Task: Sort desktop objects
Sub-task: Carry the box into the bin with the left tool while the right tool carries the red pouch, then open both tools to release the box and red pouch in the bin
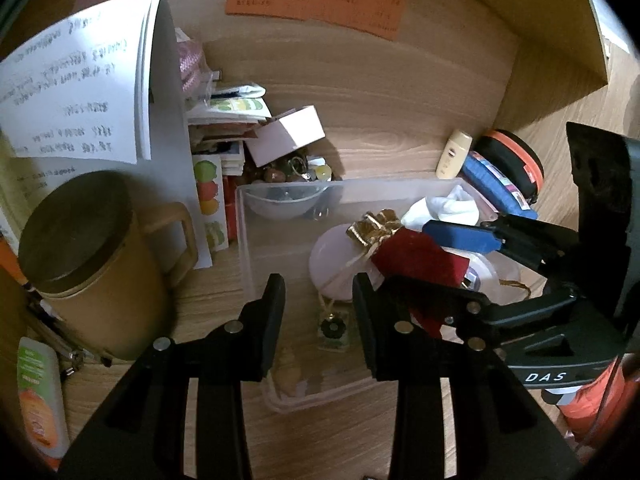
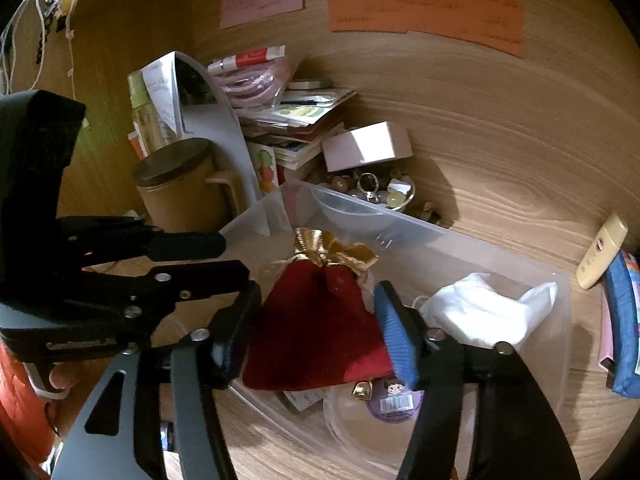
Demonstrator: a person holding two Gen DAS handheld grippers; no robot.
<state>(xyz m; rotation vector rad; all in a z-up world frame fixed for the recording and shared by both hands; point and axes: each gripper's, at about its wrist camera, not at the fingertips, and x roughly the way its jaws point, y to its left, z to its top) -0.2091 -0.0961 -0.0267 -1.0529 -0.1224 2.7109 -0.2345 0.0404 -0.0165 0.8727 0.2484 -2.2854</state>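
Note:
A clear plastic box (image 1: 340,190) (image 2: 440,236) sits on the wooden desk. Inside it lies a red velvet pouch (image 2: 320,332) (image 1: 416,256) with a gold top, on top of a pink round case (image 1: 332,256) and beside a white cloth (image 2: 480,316). My right gripper (image 2: 316,296) (image 1: 408,256) is open. Its blue pad (image 2: 396,332) and its other finger stand on either side of the pouch without squeezing it. My left gripper (image 1: 318,284) (image 2: 236,258) hovers at the box's near left corner. Its jaws stand a little apart, with nothing between them.
A lidded tan mug (image 1: 88,264) and standing papers (image 1: 80,88) are left of the box. Behind it are a stack of cards, a small white box (image 1: 290,134) and a bowl of beads (image 2: 372,192). A cream bottle (image 1: 454,154) and a blue case (image 1: 496,184) lie to the right.

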